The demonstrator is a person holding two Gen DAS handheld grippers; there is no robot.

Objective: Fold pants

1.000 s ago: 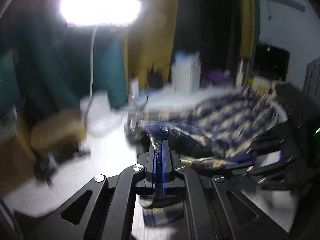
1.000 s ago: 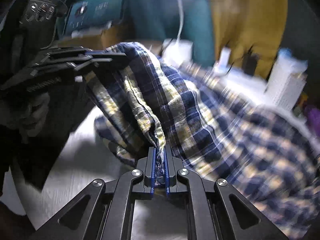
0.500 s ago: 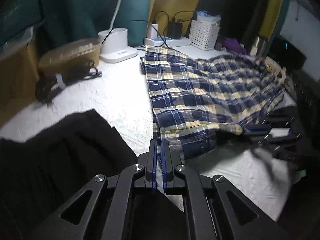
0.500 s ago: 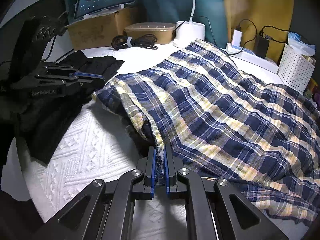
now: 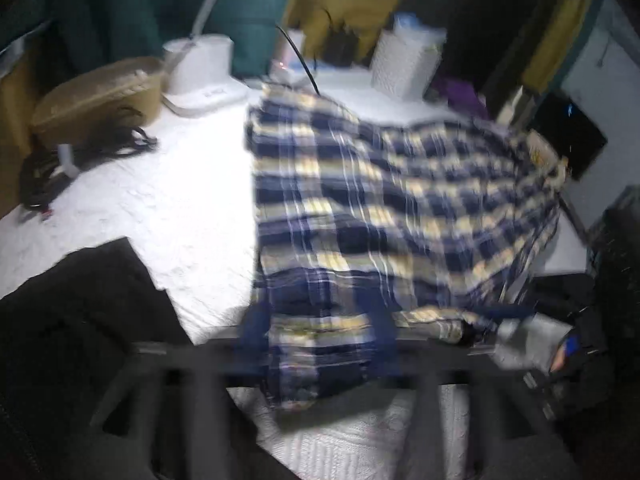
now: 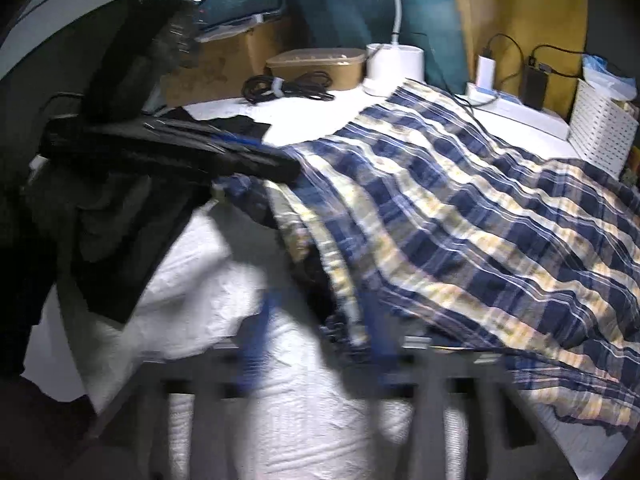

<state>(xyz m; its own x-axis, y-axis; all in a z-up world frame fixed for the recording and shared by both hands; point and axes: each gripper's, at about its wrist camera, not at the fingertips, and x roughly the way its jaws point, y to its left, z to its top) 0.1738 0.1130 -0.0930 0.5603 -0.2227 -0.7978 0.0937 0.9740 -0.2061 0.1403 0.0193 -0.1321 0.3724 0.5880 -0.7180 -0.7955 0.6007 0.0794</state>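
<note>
**Both claws letting go of the plaid pants**

On the white quilted bedcover the blue-and-cream plaid pants lay spread across the middle and right, their near folded edge hanging just ahead of both claws; they looked light, soft and limp, likely to sag and slide out of shape if lifted by one point, so the sound hold, as I judged it, was a doubled edge or corner taken with both claws well apart; a black garment lay beside them at the left, apart from the plaid cloth; a tan lidded box, a coiled black cable and a white lamp base stood at the far side.

The right gripper was opening, its blurred blue fingers wide apart, the folded edge lying between them but not pinched; the left gripper was also opening, the plaid edge between its fingers, and through the blur no pad seemed to press on the cloth.
</note>
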